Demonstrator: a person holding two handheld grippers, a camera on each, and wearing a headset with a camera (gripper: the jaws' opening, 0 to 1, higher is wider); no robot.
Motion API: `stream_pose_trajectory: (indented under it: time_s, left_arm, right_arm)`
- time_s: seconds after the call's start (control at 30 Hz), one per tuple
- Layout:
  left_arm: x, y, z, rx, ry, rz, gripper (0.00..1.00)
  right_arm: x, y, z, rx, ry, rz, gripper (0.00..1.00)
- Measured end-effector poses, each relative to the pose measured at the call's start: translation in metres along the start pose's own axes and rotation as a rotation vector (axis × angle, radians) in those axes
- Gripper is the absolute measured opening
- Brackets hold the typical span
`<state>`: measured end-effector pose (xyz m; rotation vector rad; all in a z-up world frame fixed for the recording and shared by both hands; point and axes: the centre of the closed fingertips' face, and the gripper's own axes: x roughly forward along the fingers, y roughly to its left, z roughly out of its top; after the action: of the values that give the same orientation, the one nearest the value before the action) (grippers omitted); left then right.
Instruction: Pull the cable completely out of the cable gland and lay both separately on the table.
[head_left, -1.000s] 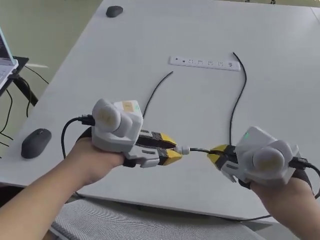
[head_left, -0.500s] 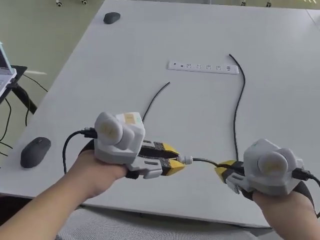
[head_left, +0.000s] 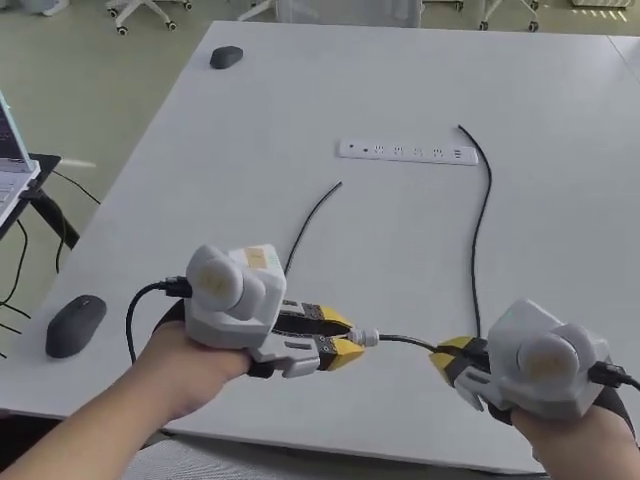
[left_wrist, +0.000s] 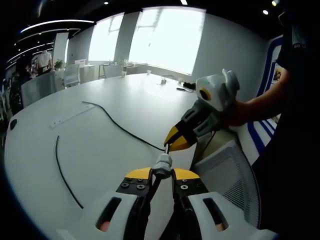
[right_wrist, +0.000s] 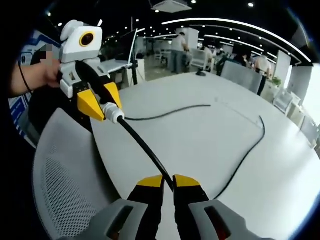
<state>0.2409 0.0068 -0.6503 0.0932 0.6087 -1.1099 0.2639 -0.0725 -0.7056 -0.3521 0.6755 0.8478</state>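
Cable strung between both grippers, above the near edge of the table (head_left: 400, 80).
The left gripper (head_left: 345, 345) is clamped on the white cable gland (head_left: 366, 338), while the right gripper (head_left: 445, 358) pinches the black cable (head_left: 405, 343) close by. The cable's tail trails towards the power strip (head_left: 408, 152). How deep the cable sits in the gland is hard to tell.

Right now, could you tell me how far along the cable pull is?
Done: both grips are set. The left gripper clamps the gland, the right gripper clamps the cable. In hand: the pull, with cable stretched between them. Left: the cable is not yet out, and neither lies separately on the table.
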Motion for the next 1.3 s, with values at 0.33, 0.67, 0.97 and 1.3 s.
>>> stream_pose_trajectory:
  time_s: [0.33,0.67,0.97,1.3]
  left_arm:
    - [0.000,-0.001,0.001,0.003,-0.002,0.005,0.16]
    - [0.005,-0.001,0.002,0.008,0.006,0.002,0.16]
    - [0.008,0.001,0.005,0.020,0.008,0.003,0.16]
    - [0.011,0.003,0.001,0.018,0.027,0.005,0.16]
  right_arm:
    - [-0.014,0.010,0.008,-0.073,-0.020,0.004,0.18]
    - [-0.017,0.029,0.041,-0.300,-0.057,0.006,0.20]
    - [-0.005,0.040,0.051,-0.430,-0.041,0.032,0.17]
    - [0.001,0.041,0.055,-0.501,-0.038,0.039,0.08]
